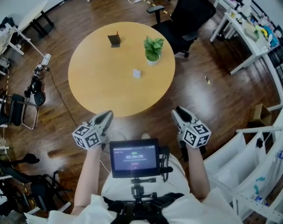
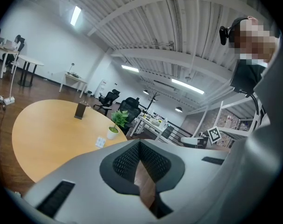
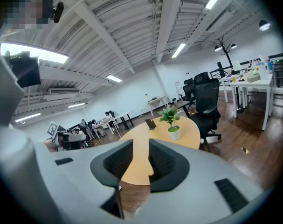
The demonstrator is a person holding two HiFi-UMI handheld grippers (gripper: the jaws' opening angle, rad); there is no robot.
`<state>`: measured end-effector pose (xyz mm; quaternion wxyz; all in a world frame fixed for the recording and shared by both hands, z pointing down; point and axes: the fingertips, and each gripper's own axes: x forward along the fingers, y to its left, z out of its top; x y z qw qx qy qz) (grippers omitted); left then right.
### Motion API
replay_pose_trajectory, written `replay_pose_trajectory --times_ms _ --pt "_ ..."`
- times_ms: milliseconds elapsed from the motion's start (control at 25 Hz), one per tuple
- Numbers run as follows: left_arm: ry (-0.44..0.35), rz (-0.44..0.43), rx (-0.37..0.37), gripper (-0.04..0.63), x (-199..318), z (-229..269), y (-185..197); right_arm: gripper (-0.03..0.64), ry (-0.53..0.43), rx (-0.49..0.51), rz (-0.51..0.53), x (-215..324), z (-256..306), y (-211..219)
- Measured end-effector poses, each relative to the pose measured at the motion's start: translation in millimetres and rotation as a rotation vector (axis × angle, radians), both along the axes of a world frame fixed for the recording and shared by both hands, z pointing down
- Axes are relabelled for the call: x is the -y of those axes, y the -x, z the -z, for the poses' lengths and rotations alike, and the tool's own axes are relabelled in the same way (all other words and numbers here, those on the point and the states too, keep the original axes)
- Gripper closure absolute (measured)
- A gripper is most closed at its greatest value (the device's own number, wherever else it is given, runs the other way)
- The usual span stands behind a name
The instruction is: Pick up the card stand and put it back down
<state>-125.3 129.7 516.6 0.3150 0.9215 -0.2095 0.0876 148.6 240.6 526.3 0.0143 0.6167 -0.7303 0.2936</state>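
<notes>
A dark upright card stand (image 1: pixel 114 39) stands at the far side of the round wooden table (image 1: pixel 99 85); it also shows as the card stand (image 2: pixel 80 110) and the card stand (image 3: pixel 151 123). A small white card-like piece (image 1: pixel 137 73) sits near the table's middle. Both grippers hover short of the table's near edge, well apart from the stand. My left gripper (image 1: pixel 107 115) has its pads meeting at the tips, the left gripper (image 2: pixel 140 144) holding nothing. The jaws of my right gripper (image 1: pixel 177 111) stand apart, the right gripper (image 3: pixel 140 147) being empty.
A potted green plant (image 1: pixel 153 49) stands right of the stand. A black office chair (image 1: pixel 187 17) is at the table's far right, white desks (image 1: pixel 246 29) beyond it. Gear and chairs (image 1: pixel 20 111) crowd the floor on the left. A chest-mounted screen (image 1: pixel 134 158) sits below.
</notes>
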Motion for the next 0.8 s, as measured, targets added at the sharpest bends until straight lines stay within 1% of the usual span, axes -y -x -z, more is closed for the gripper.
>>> replay_pose_trajectory --times_ms 160,480,800 --pt "0.014 -0.019 -0.003 0.595 -5.0 -4.4 -6.4 0.497 0.006 0.007 0.0 -5.9 -6.5 1.0" --pt "0.013 -0.05 0.012 0.595 -7.0 -12.1 -14.4 0.497 0.022 -0.001 -0.021 -16.8 -5.4 -4.1" --pt "0.025 -0.081 0.009 0.595 -12.5 -15.3 -21.1 0.497 0.024 -0.027 -0.025 -24.5 -6.6 -2.0"
